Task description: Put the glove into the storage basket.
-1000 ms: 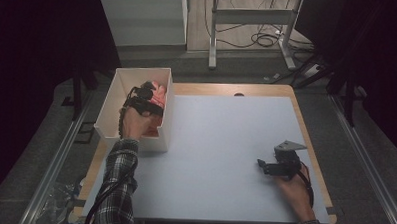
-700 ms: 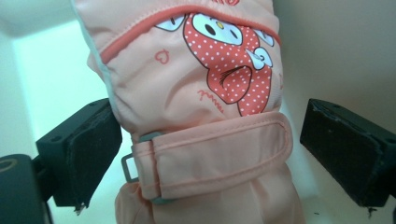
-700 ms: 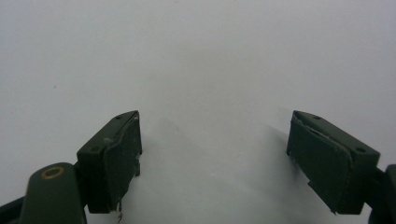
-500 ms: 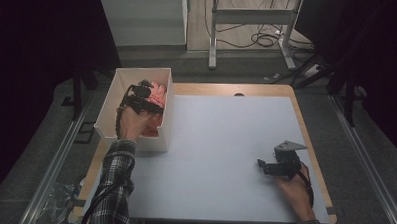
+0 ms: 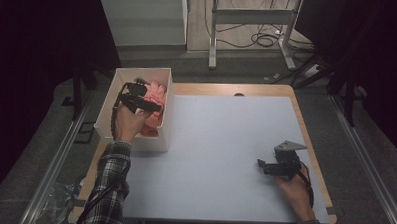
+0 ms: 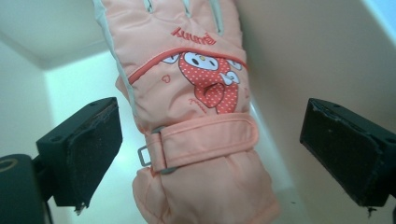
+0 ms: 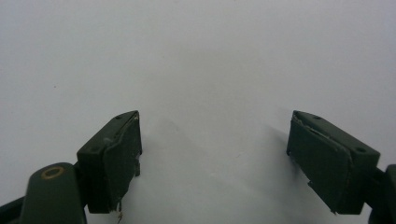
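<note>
A pink padded glove (image 6: 196, 121) with a red cartoon patch and a wrist strap lies in a white box (image 5: 163, 141) at the table's left. It shows in the high view as pink fabric (image 5: 156, 98) inside the box. My left gripper (image 5: 145, 104) hovers over the box, its jaws wide apart. In the left gripper view the glove lies between and beyond the two pads (image 6: 95, 144), untouched by them. My right gripper (image 5: 262, 167) rests low at the right of the white table top (image 5: 225, 143), open, with bare surface between its fingers (image 7: 116, 158).
The wooden table edge (image 5: 313, 146) frames the white top. Beyond the table stand a pale cabinet (image 5: 144, 20) and a metal frame (image 5: 249, 28) with cables on the floor. Dark surroundings lie on both sides.
My left hand has risen a little over the box and shifted slightly toward its far end. The right hand has kept still.
</note>
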A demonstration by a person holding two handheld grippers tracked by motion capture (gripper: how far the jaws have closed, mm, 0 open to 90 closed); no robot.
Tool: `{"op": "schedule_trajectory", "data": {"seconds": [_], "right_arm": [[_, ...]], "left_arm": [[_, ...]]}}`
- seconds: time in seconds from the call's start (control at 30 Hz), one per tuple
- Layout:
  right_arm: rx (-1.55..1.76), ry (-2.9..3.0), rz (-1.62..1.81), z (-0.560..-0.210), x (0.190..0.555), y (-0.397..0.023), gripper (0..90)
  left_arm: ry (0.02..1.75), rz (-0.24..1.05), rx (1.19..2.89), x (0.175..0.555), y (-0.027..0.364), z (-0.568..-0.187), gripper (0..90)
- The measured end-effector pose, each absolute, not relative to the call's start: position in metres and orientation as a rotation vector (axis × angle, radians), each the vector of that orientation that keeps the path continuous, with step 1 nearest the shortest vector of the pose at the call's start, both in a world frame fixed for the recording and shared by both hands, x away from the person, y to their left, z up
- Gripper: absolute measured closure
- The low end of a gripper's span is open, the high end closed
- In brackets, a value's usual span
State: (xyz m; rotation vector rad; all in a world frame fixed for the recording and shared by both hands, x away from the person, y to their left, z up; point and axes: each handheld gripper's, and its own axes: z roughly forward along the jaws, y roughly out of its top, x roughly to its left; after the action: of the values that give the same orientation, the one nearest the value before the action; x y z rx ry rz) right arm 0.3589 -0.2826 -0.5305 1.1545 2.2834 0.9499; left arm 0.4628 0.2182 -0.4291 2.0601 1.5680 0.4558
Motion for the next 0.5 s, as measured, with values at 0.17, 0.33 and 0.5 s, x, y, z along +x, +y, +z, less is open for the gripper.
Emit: {"op": "schedule_trajectory", "data": {"seconds": [0.17, 0.33, 0.5], "right_arm": [[1.154, 2.283, 0.950, -0.530, 0.359, -0.283, 18.2], [1.155, 2.283, 0.950, -0.530, 0.359, -0.283, 18.2], [1.154, 2.283, 0.949, -0.530, 0.359, -0.283, 18.2]], "left_arm": [[1.532, 0.442, 2.060, 0.456, 0.219, -0.424, 5.2], [1.497, 0.453, 2.050, 0.447, 0.220, -0.416, 4.2], [1.450, 0.473, 2.051, 0.435, 0.221, -0.410, 3.1]]}}
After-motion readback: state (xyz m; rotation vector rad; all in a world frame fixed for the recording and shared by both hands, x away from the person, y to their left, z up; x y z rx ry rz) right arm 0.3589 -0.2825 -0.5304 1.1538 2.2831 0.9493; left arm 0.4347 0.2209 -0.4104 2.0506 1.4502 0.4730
